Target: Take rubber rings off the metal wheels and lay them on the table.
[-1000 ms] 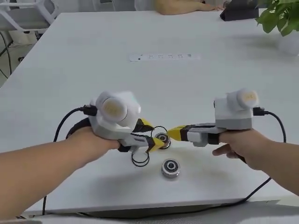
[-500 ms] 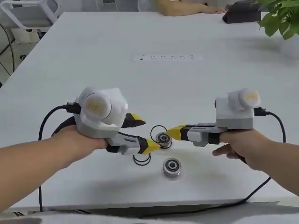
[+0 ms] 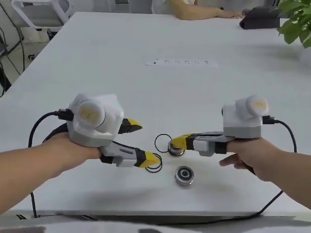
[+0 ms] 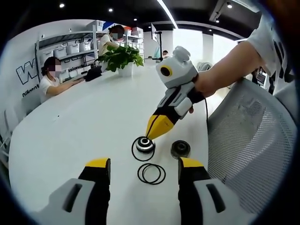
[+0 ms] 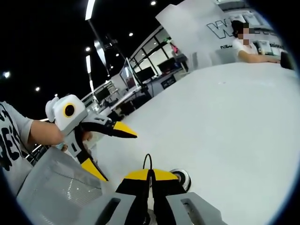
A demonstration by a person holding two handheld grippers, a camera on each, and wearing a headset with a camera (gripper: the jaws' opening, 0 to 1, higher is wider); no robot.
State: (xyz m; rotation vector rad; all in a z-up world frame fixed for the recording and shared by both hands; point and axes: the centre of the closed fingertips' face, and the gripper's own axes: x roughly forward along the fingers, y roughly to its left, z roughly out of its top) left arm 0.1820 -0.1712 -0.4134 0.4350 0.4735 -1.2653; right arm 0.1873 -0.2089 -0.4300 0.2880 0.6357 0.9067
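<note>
A metal wheel (image 3: 176, 148) lies on the white table (image 3: 146, 87), with a loose black rubber ring (image 3: 162, 142) looped beside it. My right gripper (image 3: 179, 141) is shut at that wheel, pinching the thin ring (image 5: 147, 161) between its yellow tips. In the left gripper view the ring (image 4: 136, 153) circles the wheel (image 4: 143, 145) under the right gripper (image 4: 156, 130). My left gripper (image 3: 142, 142) is open a little left of the wheel, holding nothing. A second wheel (image 3: 184, 175) sits nearer the front edge. Two rings (image 3: 155, 166) lie flat by the left gripper's lower jaw.
A white power strip (image 3: 181, 62) lies mid-table. A potted plant (image 3: 296, 22) stands at the far right corner, and a person's arm (image 3: 194, 10) rests on the far edge. Cables trail from both grippers. A mesh chair back (image 4: 248, 136) is beside the table.
My left gripper has drawn back to the left, off the wheel, with its jaws apart. The right gripper stays at the wheel. The camera has shifted slightly.
</note>
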